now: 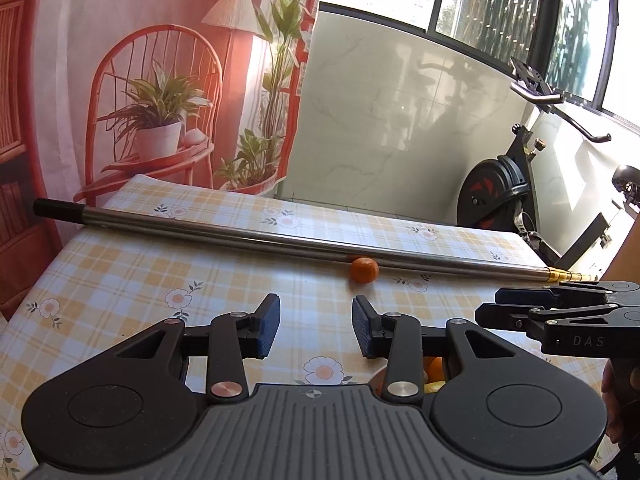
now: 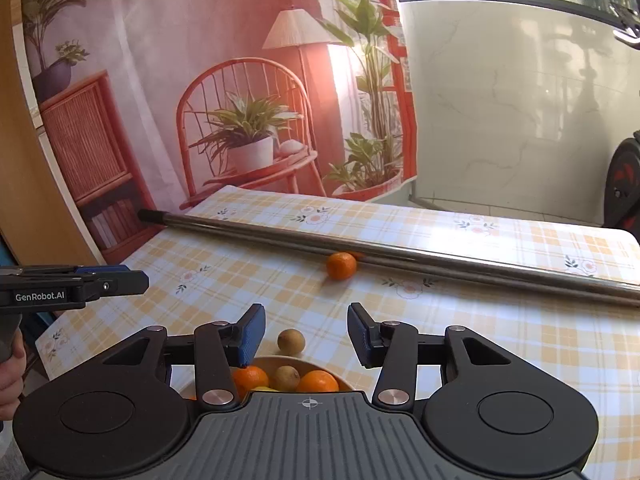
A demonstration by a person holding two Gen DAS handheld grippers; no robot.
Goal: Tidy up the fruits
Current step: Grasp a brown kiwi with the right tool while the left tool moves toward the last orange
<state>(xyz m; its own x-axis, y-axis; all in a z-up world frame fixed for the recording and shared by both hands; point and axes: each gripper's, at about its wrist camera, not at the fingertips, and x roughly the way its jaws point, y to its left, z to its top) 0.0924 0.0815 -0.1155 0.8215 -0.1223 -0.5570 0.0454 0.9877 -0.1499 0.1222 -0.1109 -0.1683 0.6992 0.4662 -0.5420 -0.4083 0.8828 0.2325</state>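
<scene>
fruits: several round fruits on a table covered with a yellow and white checked cloth printed with flowers.
lone orange: one small orange sits far out on the cloth, touching the near side of a long metal pole.
loose brown fruit: a small round brown fruit rests on the cloth just beyond the bowl's far rim.
bowl: a pale bowl at the near edge, partly hidden under the right gripper; it holds two oranges, a brown fruit and a sliver of something yellow.
pole: lies across the far part of the table from left to right, with a black end at the left.
right gripper: the right gripper hovers above the bowl, blue pads parted with a clear gap, nothing between them.
left gripper: the left gripper hangs over bare cloth to the left of the bowl, pads parted about the same, gripping nothing; the lone orange lies well beyond it.
hand: part of a hand shows at the left edge, holding the left gripper's grip.
background: a printed backdrop of a red chair and potted plants on the far left; an exercise bike by a window on the far right.
</scene>
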